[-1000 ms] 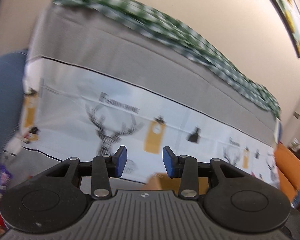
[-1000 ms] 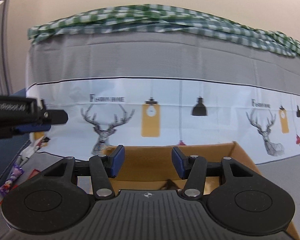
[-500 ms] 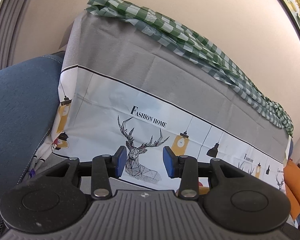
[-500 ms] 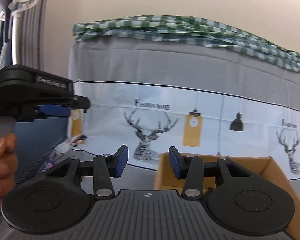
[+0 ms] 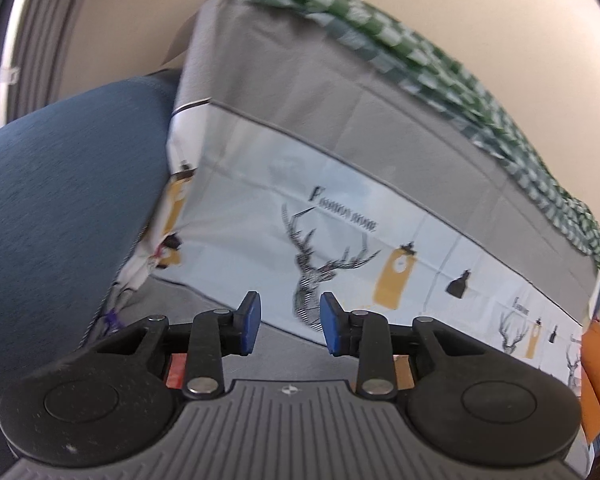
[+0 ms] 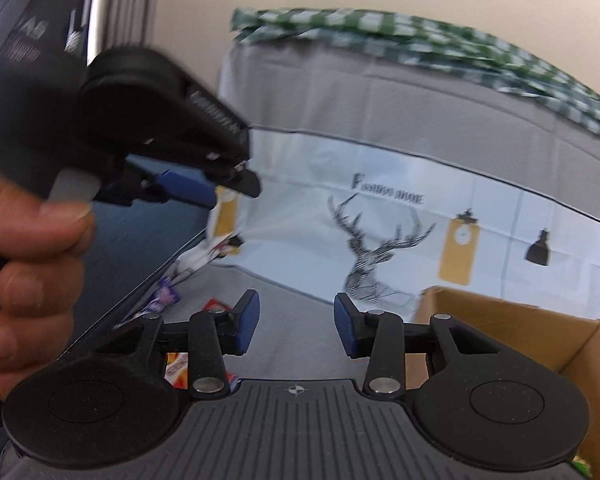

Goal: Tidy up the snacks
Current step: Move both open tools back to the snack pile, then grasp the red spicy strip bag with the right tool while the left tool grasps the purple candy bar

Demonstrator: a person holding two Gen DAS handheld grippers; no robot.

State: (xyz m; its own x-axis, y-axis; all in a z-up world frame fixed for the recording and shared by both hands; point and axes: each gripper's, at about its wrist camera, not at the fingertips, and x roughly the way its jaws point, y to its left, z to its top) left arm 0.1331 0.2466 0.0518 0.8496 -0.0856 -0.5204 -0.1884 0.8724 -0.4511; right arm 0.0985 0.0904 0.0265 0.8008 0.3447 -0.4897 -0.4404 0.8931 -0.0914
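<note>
Several snack packets lie on the grey cover by the blue cushion: a purple packet [image 6: 164,296], a red packet [image 6: 216,304] and a red-and-yellow packet [image 6: 178,368] partly under my right gripper's left finger. My right gripper [image 6: 296,326] hovers above the cover, jaws closing with nothing between them. The open cardboard box [image 6: 500,320] stands to its right. My left gripper [image 6: 204,188], held by a hand [image 6: 32,260], is at upper left in the right wrist view. In its own view my left gripper [image 5: 289,324] is closing on nothing; a red packet [image 5: 176,372] shows behind its left finger.
A sofa back draped in a grey and white deer-print cloth [image 6: 380,240] rises behind, with a green checked cloth [image 6: 420,44] along its top. A blue cushion [image 5: 60,200] closes off the left side. An orange cushion [image 5: 596,372] lies far right.
Both views have swung left: the box slid to the right edge, the blue cushion and snack packets came into view. The left gripper looms larger in the right view. Both jaws narrowed.
</note>
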